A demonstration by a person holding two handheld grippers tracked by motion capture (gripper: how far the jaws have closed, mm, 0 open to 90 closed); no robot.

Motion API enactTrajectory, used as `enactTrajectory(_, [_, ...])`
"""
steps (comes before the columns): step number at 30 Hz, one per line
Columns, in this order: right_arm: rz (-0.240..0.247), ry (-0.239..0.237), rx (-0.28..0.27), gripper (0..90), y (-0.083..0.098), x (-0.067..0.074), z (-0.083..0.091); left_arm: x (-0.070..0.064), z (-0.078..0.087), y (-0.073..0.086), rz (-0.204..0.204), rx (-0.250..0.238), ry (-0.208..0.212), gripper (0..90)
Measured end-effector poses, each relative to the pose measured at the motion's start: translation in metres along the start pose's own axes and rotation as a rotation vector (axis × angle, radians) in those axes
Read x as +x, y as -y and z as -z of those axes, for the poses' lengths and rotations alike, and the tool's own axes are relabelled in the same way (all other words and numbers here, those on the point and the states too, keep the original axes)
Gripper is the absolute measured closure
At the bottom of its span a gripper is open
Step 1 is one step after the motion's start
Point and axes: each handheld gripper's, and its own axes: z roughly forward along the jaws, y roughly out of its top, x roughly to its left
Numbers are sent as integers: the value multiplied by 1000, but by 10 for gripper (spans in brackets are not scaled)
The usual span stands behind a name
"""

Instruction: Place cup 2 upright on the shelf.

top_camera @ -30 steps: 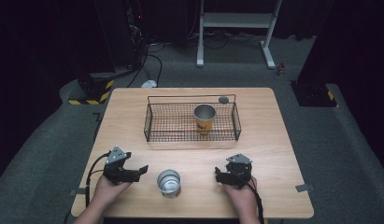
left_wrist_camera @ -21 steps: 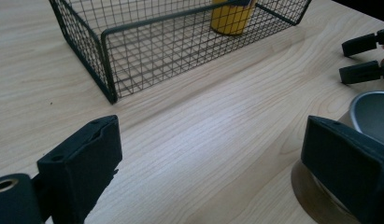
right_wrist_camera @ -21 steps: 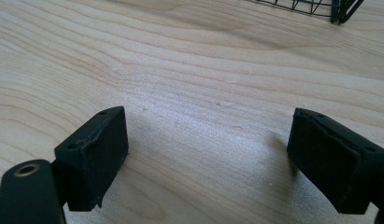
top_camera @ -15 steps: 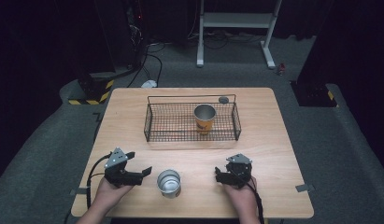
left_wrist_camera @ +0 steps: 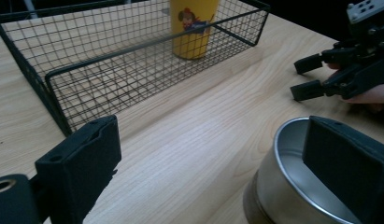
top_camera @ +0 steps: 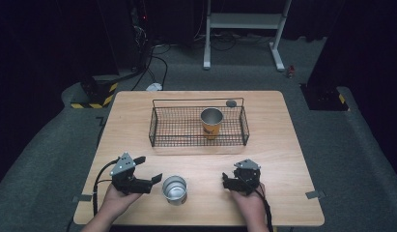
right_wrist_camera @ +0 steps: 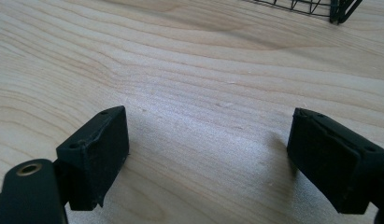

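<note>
High view: steel cup (top_camera: 174,190) just right of wide, just-opening left tongs (top_camera: 150,171).

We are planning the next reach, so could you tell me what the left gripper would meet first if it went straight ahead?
The left gripper would probably meet the steel cup first, its rim already beside one jaw.

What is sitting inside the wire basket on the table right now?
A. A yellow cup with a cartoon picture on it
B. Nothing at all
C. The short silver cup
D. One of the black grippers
A: the yellow cup stands upright inside the wire basket, its cartoon print showing in the left gripper view, while the silver cup sits outside on the table near the person.
</note>
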Motion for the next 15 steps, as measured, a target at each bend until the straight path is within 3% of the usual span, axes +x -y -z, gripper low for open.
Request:
enactTrajectory(5, [-1, 1, 0, 129, 0, 0, 0, -10, 1, -2, -21, 0, 31, 28])
enactTrajectory(9, [-1, 2, 0, 129, 0, 0, 0, -18, 2, -3, -9, -17, 70, 10])
enactTrajectory(15, [-1, 2, 0, 129, 0, 0, 0, -32, -5, -3, -35, -12, 121, 6])
